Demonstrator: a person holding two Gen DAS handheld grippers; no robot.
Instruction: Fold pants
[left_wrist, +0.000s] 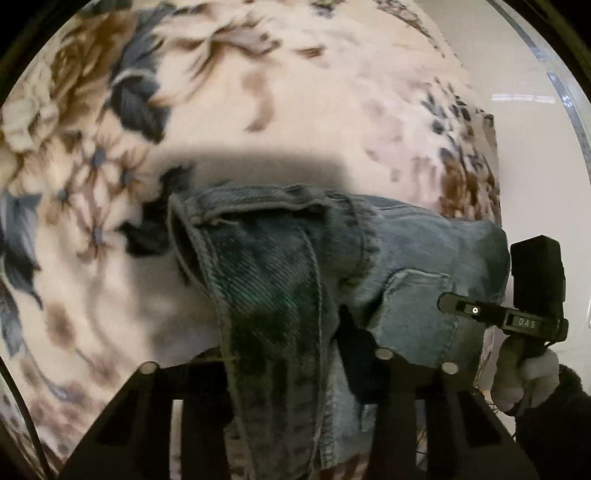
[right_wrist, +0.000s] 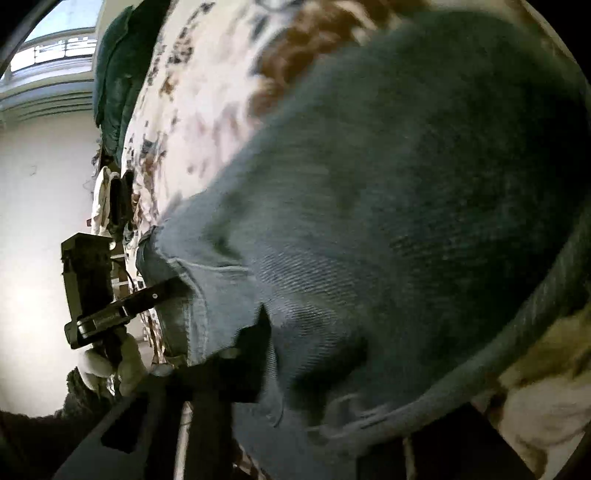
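Draped over the floral blanket (left_wrist: 229, 122), one pair of denim jeans (left_wrist: 332, 266) is held up at its near edge by both grippers. In the left wrist view, the left gripper (left_wrist: 295, 373) is seen with a seamed band of the jeans running straight between its two fingers (left_wrist: 388, 398), which appear pressed in on the cloth; the jaws are judged nearly shut on it. In the right wrist view, the right gripper (right_wrist: 325, 398) is seen with denim bunched between a left finger (right_wrist: 221, 387) and a dark finger at the lower right; the jaws are judged closed on the jeans (right_wrist: 388, 221), though blur leaves the gap unclear. Relative to the jeans, both grippers lie at the near edge, the bulk of the cloth extending away from the jaws across the blanket. The held edge is taken to run from one gripper to the other, so neither is nearer. Counted: one pair of jeans, one blanket, two grippers, two gloved hands (left_wrist: 524, 380). A dark green item (right_wrist: 118, 74) lies at the blanket's far end.
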